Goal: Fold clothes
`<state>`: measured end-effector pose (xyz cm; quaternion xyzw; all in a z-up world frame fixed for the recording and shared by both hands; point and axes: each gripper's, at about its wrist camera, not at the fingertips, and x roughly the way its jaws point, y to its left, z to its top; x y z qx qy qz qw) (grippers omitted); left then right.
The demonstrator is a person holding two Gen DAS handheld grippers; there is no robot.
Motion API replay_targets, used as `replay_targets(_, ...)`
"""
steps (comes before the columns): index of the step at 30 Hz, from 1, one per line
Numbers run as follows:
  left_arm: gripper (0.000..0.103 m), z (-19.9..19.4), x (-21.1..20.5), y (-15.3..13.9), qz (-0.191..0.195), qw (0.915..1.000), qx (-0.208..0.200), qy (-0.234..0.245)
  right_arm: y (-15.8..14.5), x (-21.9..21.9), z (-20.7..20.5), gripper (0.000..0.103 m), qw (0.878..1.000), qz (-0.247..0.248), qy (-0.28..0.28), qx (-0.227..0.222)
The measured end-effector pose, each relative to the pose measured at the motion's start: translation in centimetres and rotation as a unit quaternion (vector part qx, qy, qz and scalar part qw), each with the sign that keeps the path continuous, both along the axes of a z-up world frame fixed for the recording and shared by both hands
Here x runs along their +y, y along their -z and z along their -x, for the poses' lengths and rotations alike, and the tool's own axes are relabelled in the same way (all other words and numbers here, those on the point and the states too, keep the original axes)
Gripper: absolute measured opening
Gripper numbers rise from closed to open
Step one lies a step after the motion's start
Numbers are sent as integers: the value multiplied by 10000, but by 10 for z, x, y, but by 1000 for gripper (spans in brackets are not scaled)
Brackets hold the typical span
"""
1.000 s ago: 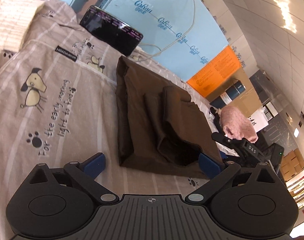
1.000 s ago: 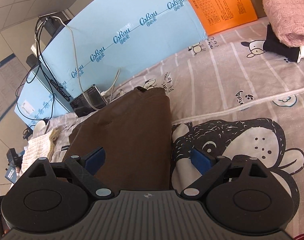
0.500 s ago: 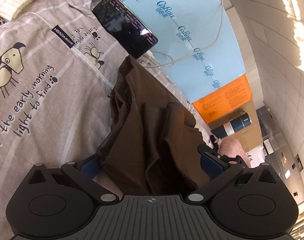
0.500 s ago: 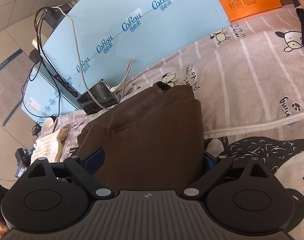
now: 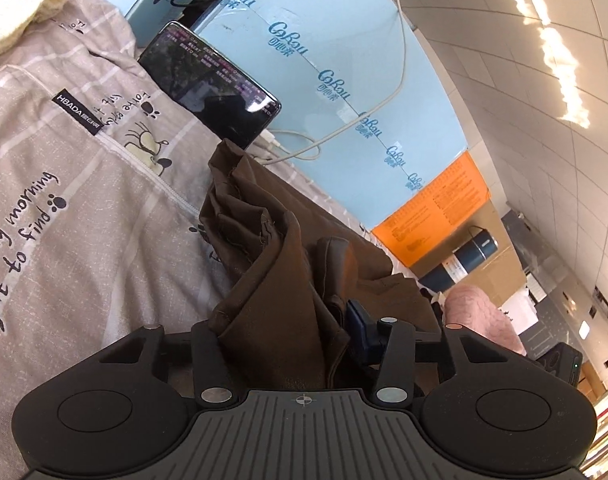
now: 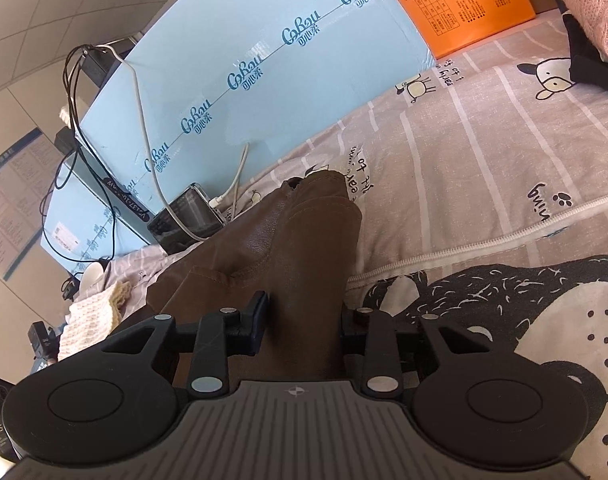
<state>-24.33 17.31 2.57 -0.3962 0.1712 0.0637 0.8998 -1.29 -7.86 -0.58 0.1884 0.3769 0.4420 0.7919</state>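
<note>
Crowding the clamped brown garment point(image 6: 304, 248) — phone point(image 5: 207, 84) (cabled), blue board point(image 6: 263, 64).

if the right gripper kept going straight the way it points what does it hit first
The brown garment itself: the right gripper is already shut on it, and the cloth stretches straight ahead. Beyond it probably comes the phone by the blue board, though depth is unclear.

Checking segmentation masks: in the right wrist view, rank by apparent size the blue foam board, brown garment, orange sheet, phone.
1. blue foam board
2. brown garment, though it sits close to the camera, which inflates it
3. orange sheet, cut off by the frame edge
4. phone, smallest
</note>
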Motion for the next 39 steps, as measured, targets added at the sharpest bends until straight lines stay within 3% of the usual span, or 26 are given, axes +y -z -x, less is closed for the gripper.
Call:
replay_targets(2,43,2,-1,0,9,9999,-118,81,-3,-4,4,17,9997,-177,-87,-121)
replay_targets(11,39,5,-35,-20,-439,9944,-628,726,-26,-35,28,14,9954,-710,-292,-571)
replay_targets(16,39,-14,-73,-38,-521,9888,-800,1148,-45,-76,36,14,9923,-856,-26,-893)
replay_targets(20,39,-43,-101,-60,-614,9783,-1158,1602,-62,-122,38,14,9843,-1059,372,-1362)
replay_targets(25,39,-92,-134,-81,-777,9647,-1479,2035,-88,-177,29,14,9660,-1340,1020,-1959)
replay_targets(29,39,-131,-153,-95,-810,9570,-1749,2168,-111,-199,14,14,9490,-1284,1496,-2459)
replay_targets(34,39,-186,-171,-127,-970,9472,-2185,2138,-146,-209,-16,14,9107,-1178,2043,-3392)
replay_targets(39,39,-235,-187,-137,-873,9428,-2419,2123,-163,-216,-67,14,8821,-1396,2767,-3547)
